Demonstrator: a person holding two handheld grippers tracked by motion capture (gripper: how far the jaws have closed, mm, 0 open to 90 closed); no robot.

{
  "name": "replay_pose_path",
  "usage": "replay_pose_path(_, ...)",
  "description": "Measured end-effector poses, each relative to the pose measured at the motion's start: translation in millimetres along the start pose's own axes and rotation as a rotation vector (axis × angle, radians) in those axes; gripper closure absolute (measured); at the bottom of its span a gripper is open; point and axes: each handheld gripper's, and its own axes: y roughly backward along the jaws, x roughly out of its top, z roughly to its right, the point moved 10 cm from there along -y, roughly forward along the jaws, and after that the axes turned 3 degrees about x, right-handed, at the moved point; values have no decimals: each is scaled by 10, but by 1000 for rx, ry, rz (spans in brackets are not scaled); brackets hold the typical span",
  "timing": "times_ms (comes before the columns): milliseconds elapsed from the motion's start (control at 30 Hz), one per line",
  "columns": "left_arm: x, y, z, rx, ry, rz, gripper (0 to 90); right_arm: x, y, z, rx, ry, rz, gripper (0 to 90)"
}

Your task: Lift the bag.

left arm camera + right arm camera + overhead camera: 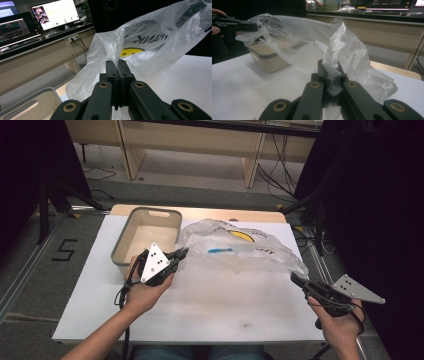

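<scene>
A clear plastic bag with a yellow smiley print and dark lettering lies stretched across the white table, with a thin blue object seen through it. My left gripper is shut on the bag's left edge, next to the bin. In the left gripper view the jaws meet on the film of the bag. My right gripper is shut on the bag's right end near the table's right edge. In the right gripper view a fold of the bag sits between the jaws. The left gripper appears far off there.
A grey-rimmed beige bin stands open at the table's back left, right behind my left hand. The bin sits behind the bag in the right gripper view. Desks and monitors stand beyond the table. Cables lie on the floor at the back.
</scene>
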Motion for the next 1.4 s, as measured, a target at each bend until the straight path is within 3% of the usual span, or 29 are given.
replay_pose_path(600, 95, -8, -3, 2, 0, 22, 892, 61, 16, 13, -11, 1, 19, 900)
replay_pose_path(1400, 360, 3, -26, 10, 4, 84, 892, 315, 87, 18, -19, 23, 76, 900)
